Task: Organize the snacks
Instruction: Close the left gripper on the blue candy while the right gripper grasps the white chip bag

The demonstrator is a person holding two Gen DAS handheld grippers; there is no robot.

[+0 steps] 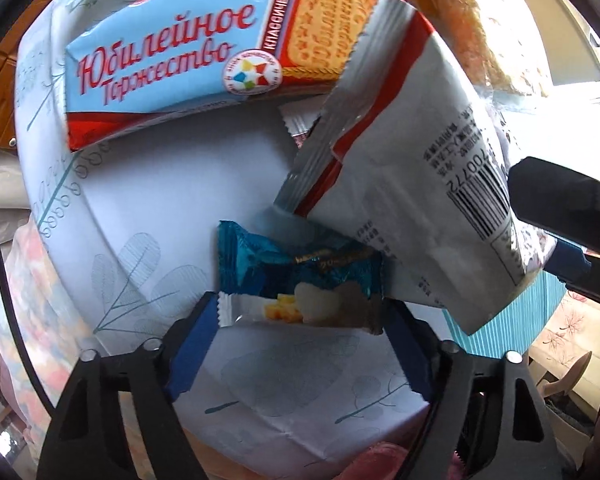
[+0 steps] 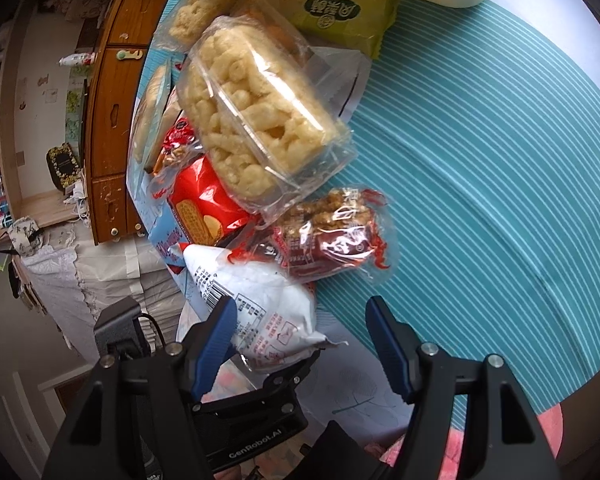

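Several snack packs (image 2: 260, 112) crowd a teal striped tablecloth (image 2: 480, 160) beside wooden drawers (image 2: 112, 128).

Teal white-striped cloth (image 2: 480, 152), blue-and-red biscuit pack (image 1: 172, 60), green packet (image 2: 340, 12).

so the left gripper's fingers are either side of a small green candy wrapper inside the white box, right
Not quite: the small candy wrapper is blue, not green. The left wrist view shows it between the fingers of the left gripper, inside the white box. The green packet is a different snack, seen only in the right wrist view.
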